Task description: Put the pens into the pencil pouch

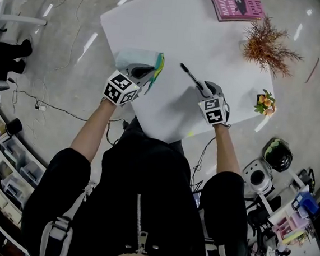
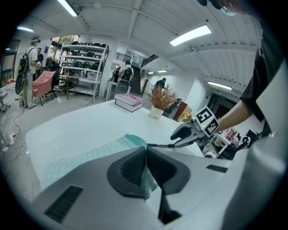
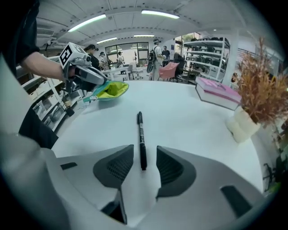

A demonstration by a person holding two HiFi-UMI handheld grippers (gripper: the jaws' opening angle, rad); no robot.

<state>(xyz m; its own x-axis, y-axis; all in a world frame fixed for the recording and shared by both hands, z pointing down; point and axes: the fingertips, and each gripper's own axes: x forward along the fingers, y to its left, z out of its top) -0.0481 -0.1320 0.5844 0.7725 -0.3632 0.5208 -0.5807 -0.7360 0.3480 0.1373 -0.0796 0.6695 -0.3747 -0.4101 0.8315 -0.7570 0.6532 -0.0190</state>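
Observation:
A pale teal pencil pouch (image 1: 141, 61) with a yellow-green lining lies on the white table (image 1: 175, 25) at its left side. My left gripper (image 1: 144, 71) is shut on the pouch's near edge (image 2: 145, 173); the pouch (image 3: 110, 90) also shows at the far left of the right gripper view. A black pen (image 1: 190, 77) lies flat in the middle of the table. My right gripper (image 1: 207, 90) stands open at the pen's near end, and that end of the pen (image 3: 141, 141) lies between the jaws with the pads apart from it. From the left gripper view the pen (image 2: 157, 145) and right gripper (image 2: 183, 134) appear beyond the pouch.
A pink book (image 1: 235, 3) lies at the table's far edge. A dried plant in a white pot (image 1: 265, 46) stands at the right, and a small flower pot (image 1: 265, 102) near the right edge. Cables run over the floor to the left.

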